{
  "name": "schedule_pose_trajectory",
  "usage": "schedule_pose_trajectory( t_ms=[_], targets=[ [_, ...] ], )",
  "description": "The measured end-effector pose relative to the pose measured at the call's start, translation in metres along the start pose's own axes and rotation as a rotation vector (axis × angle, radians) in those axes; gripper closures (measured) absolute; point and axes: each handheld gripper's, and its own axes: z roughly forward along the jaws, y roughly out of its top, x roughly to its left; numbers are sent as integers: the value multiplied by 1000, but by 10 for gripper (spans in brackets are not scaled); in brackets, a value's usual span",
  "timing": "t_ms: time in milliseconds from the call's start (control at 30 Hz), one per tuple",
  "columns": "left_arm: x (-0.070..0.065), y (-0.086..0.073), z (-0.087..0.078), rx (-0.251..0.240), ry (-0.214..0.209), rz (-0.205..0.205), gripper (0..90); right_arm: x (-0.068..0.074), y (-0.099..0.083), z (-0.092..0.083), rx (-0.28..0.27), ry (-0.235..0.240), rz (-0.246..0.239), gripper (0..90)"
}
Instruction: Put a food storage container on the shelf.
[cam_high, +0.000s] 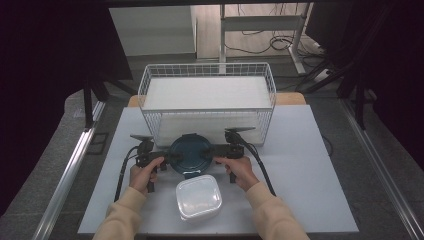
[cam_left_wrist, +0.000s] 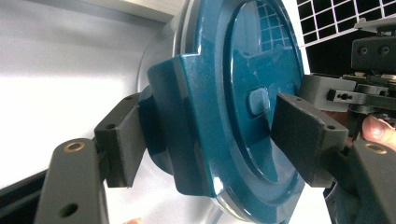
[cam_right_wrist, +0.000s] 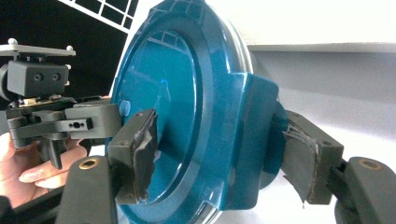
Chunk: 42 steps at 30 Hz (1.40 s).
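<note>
Left gripper (cam_high: 167, 156) and right gripper (cam_high: 214, 151) each stand part-open, jaws clamped on opposite latch tabs of the round dark-teal plastic lidded container (cam_high: 190, 154), held between them.

left tongs (cam_high: 167, 157): jaws clamped, level | right tongs (cam_high: 212, 152): jaws clamped, level

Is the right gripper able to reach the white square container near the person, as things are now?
Probably not at once. The right gripper has its jaws around a clip of the round blue-lidded container, so it must let go first. After that, the way back to the white square container looks free.
</note>
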Motion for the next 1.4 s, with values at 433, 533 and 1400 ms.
schedule_pose_trajectory(
  t_ms=[433,533,1400],
  targets=[
    [-10,3,-10,-50,5,26,353,11,1,-11,-66,-6,-58,378],
    [-11,4,-15,-65,-8,31,358,16,3,-13,-83,-6,-86,379],
    [-58,11,-51,-113,-4,147,361,60,10,-50,-155,31,-203,389]
  ],
)
